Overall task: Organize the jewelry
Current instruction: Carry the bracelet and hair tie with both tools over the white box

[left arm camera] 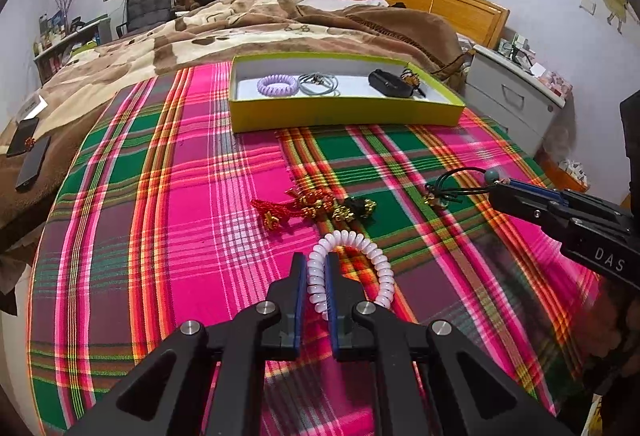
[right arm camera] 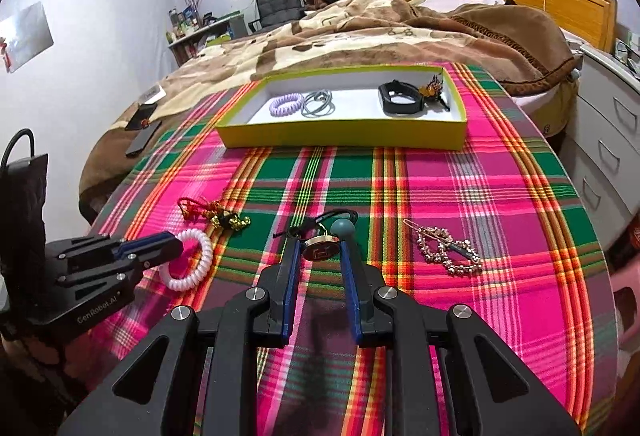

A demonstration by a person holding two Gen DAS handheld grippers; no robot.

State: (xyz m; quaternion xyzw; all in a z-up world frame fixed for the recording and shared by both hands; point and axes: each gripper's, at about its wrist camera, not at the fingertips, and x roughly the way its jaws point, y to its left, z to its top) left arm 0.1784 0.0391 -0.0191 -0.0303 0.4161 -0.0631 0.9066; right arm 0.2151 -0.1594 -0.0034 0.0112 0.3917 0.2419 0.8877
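1. Left gripper (left arm camera: 317, 262) is clamped on the white coil bracelet (left arm camera: 362, 256), one side of the loop pinched between its blue pads, the rest curling out to the right over the plaid cloth (left arm camera: 180, 215).
2. Right gripper (right arm camera: 319, 250) is grasping the black cord charm (right arm camera: 320, 251): the round bronze pendant sits between the fingertips, a grey bead just beyond them, the black cord looping away ahead.
3. Between the two grippers lies the red and gold knotted tassel (left arm camera: 308, 207), just past the white coil, touching neither gripper.
4. To the right of the right gripper, a rhinestone hair clip (right arm camera: 448, 250) lies flat on the cloth, near but apart.
5. Straight ahead, the yellow-green box (right arm camera: 344, 137) sits at the far end of the cloth. Inside: a purple coil tie (right arm camera: 286, 103) and grey hair ties (right arm camera: 318, 103) on the left, a black band (right arm camera: 402, 99) and an orange ornament (right arm camera: 434, 87) on the right.
6. The box floor between those two pairs is bare white.
7. Open cloth runs from both grippers up to the box's near wall.
8. Beyond the box a brown blanket (left arm camera: 280, 23) is heaped; the bed's right edge drops beside white drawers (right arm camera: 612, 131).
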